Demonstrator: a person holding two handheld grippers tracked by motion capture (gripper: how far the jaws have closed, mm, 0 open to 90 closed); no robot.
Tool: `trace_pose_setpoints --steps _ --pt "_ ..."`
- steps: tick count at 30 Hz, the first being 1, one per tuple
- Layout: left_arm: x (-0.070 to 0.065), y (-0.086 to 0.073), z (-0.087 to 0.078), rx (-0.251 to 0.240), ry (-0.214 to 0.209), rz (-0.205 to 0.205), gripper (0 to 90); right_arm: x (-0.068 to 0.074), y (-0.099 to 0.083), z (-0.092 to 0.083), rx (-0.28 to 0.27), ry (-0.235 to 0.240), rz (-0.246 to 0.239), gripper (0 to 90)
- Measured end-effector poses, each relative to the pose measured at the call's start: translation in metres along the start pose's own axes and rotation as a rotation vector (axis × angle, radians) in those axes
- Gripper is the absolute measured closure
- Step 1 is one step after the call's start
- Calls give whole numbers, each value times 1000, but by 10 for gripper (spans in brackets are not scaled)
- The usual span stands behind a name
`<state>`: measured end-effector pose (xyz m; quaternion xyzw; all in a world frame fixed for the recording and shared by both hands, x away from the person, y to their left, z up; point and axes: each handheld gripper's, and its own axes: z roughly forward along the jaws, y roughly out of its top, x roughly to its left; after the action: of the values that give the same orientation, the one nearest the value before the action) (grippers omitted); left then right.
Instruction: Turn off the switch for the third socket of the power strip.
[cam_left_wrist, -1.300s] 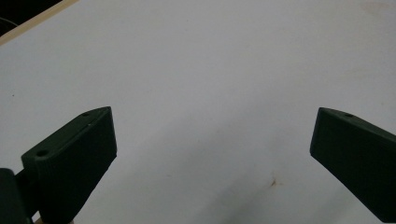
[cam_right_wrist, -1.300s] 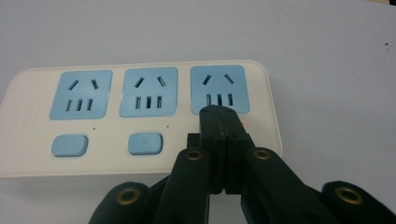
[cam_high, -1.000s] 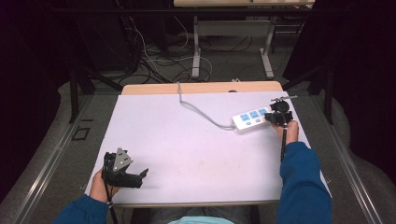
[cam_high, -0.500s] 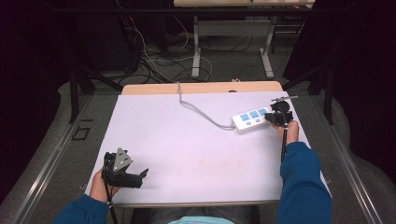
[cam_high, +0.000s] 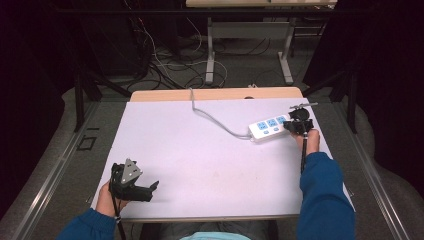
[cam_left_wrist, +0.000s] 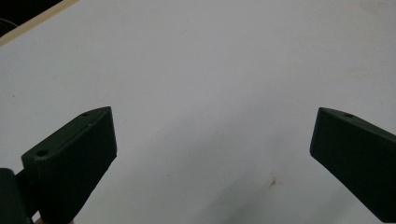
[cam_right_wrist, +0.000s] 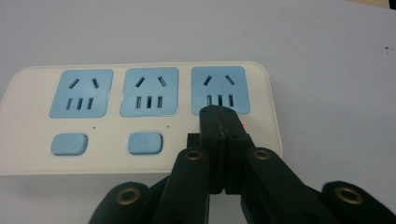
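1. Two black jaws of the right gripper (cam_right_wrist: 223, 122) are pressing flat together, gripping nothing, their tips sitting on the power strip (cam_right_wrist: 140, 116) where its third switch would be; a small red light is glowing just beside them.
2. The power strip is lying flat near the table's (cam_high: 200, 165) far right edge, showing three blue sockets and two blue buttons, its grey cord (cam_high: 215, 120) running off toward the far side.
3. The left gripper (cam_left_wrist: 212, 154) is resting near the table's near left corner, jaws standing wide apart over bare white surface, holding nothing.
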<state>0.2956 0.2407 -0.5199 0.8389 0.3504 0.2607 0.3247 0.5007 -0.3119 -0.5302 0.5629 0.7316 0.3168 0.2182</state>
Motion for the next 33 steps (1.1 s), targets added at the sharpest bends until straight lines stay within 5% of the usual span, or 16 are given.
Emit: trace_pose_setpoints --steps 33 --pt "0 0 0 8 -1 4 4 1 0 -1 -1 -9 -6 900"
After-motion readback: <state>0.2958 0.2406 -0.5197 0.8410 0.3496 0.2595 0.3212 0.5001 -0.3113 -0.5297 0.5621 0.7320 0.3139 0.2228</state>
